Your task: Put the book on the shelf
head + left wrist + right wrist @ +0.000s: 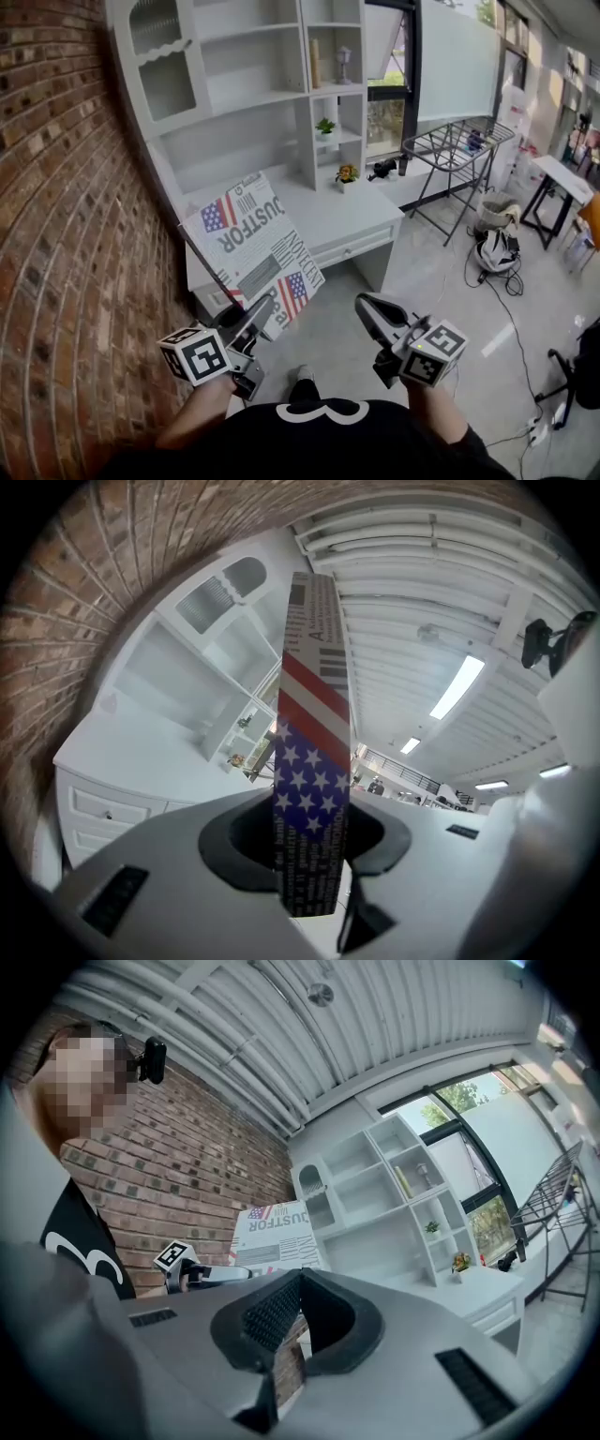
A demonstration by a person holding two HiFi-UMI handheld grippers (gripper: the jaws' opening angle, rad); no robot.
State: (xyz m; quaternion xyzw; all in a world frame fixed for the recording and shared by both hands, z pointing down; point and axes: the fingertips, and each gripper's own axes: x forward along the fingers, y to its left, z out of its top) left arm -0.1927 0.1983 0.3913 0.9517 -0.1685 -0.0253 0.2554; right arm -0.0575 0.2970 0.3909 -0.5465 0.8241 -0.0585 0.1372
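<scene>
The book (pixel 248 239) is a big flat volume with flag prints and black lettering, and it is held up tilted in front of the white desk (pixel 337 220). My left gripper (pixel 260 317) is shut on its lower corner. In the left gripper view the book's edge (pixel 314 752) rises straight up from between the jaws of the left gripper (pixel 311 841). The white shelf unit (pixel 272 75) stands on the desk behind the book. My right gripper (pixel 368 312) hovers to the right, shut and empty. In the right gripper view the book (pixel 274 1235) shows beyond the right gripper (pixel 301 1273).
A brick wall (pixel 66 216) runs close along the left. Small potted plants (pixel 325 127) and ornaments sit in the shelf's right compartments. A metal drying rack (pixel 459 150) stands right of the desk, with cables and a bag (pixel 494 248) on the floor.
</scene>
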